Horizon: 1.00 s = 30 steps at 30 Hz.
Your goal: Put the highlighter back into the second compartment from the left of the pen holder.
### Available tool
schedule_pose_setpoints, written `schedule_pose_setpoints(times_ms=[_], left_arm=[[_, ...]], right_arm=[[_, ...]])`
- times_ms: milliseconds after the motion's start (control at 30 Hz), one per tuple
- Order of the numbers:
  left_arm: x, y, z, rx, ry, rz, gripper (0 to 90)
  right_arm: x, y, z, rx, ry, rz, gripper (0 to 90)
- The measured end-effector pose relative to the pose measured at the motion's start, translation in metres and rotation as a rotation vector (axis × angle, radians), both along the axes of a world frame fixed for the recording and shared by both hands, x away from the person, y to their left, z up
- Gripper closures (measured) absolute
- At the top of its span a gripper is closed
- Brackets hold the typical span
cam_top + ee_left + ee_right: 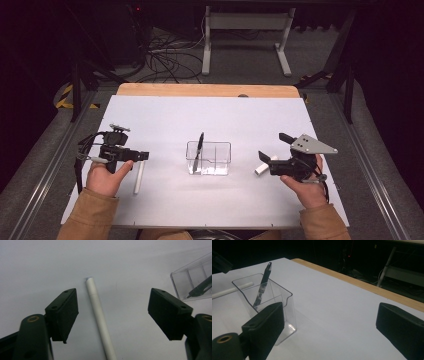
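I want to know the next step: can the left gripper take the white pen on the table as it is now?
Probably yes. The white pen lies flat on the table between the open jaws of the left gripper, apart from both pads, and nothing lies across it. The clear holder stands well aside.

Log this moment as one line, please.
left gripper: open over white pen | right gripper: open, empty | black pen: in clear holder
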State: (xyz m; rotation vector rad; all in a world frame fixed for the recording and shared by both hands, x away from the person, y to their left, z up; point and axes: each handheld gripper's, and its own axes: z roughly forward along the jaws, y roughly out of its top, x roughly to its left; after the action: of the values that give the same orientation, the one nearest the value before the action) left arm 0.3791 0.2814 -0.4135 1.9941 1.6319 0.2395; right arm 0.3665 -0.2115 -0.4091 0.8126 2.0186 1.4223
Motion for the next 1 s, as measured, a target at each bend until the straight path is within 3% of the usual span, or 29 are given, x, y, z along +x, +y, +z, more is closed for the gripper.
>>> schedule_pose_setpoints(times_ms=[167, 367, 467, 833, 1000], left_arm=[[0.003, -0.001, -0.003, 0.016, 0.035, 0.015, 33.2], [0.011, 0.000, -0.011, -0.019, 0.118, -0.001, 34.2], [0.015, 0.001, -0.016, -0.005, 0.151, 0.003, 35.8], [0.021, 0.003, -0.021, 0.010, 0.160, 0.020, 44.3], [0.024, 0.002, -0.025, 0.023, 0.182, 0.028, 49.1]], right_arm=[[-0.001, 0.001, 0.000, -0.011, 0.000, 0.000, 9.4], [-0.001, 0.002, 0.001, -0.012, -0.005, -0.001, 9.4], [-0.001, 0.002, 0.001, -0.013, -0.005, 0.001, 9.4], [-0.001, 0.003, 0.000, -0.022, 0.000, 0.003, 9.3], [-0.001, 0.004, 0.000, -0.025, 0.000, 0.006, 9.4]])
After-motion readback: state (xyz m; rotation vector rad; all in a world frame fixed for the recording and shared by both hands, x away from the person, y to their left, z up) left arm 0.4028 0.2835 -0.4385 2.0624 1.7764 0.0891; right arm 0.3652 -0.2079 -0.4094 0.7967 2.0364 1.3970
